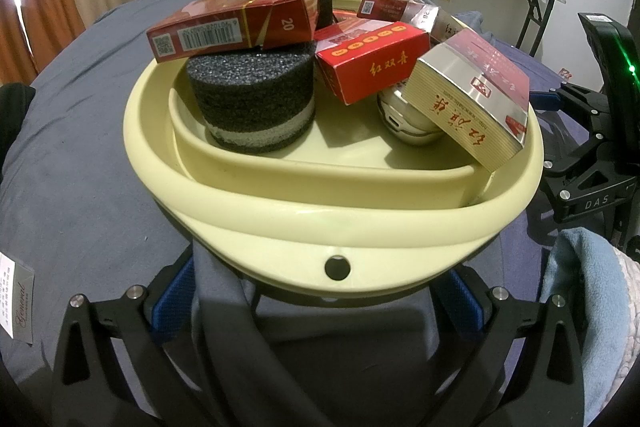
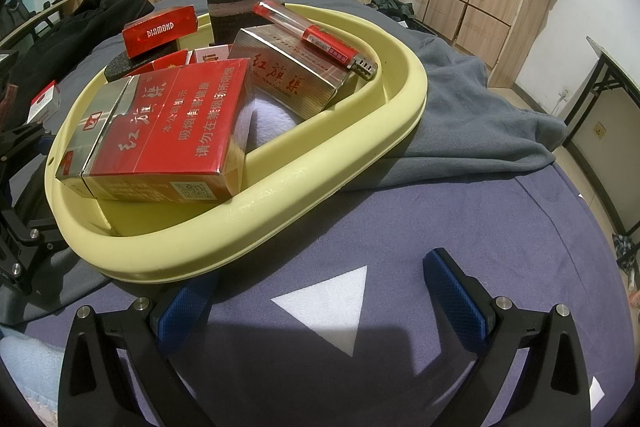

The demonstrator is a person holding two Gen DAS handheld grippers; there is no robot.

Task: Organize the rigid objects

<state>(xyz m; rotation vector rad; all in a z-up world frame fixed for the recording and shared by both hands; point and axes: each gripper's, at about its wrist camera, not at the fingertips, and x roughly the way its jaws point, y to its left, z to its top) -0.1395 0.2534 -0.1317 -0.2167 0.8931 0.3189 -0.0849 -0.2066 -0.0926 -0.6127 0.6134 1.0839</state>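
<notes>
We are in a bedroom with tan curtains and wooden wardrobes, working over a bed covered in a blue-grey quilt (image 2: pixel 460 227). On the bed sits a pale yellow-green oval plastic basin (image 1: pixel 332 203), already loaded. Inside it we see a black foam cylinder with a grey band (image 1: pixel 256 99), a dark red cigarette pack with a barcode (image 1: pixel 232 23) lying across its top, a bright red box with gold characters (image 1: pixel 372 63), and a silver-and-red cigarette carton (image 1: pixel 468 95) leaning on the basin's right rim over a small round metal object. From the right side, a red and clear plastic lighter (image 2: pixel 316 39) rests on a second silver carton (image 2: pixel 288 75).

Our left claw (image 1: pixel 320 291) sits at the basin's near rim, its blue pads spread wide to either side; the rim hides the tips, so we cannot tell whether it grips anything. Our right claw (image 2: pixel 324 299) hovers just beside the basin over bare quilt, wide open and empty.

The sorting looks nearly finished, judging by the full basin. A small red and white pack (image 2: pixel 44 105) lies on the quilt beyond the basin's far side, so it may be next. To do this well, we would approach slowly, avoid nudging the rim, and place anything new low and flat, since the leaning carton and the lighter look easy to dislodge.
</notes>
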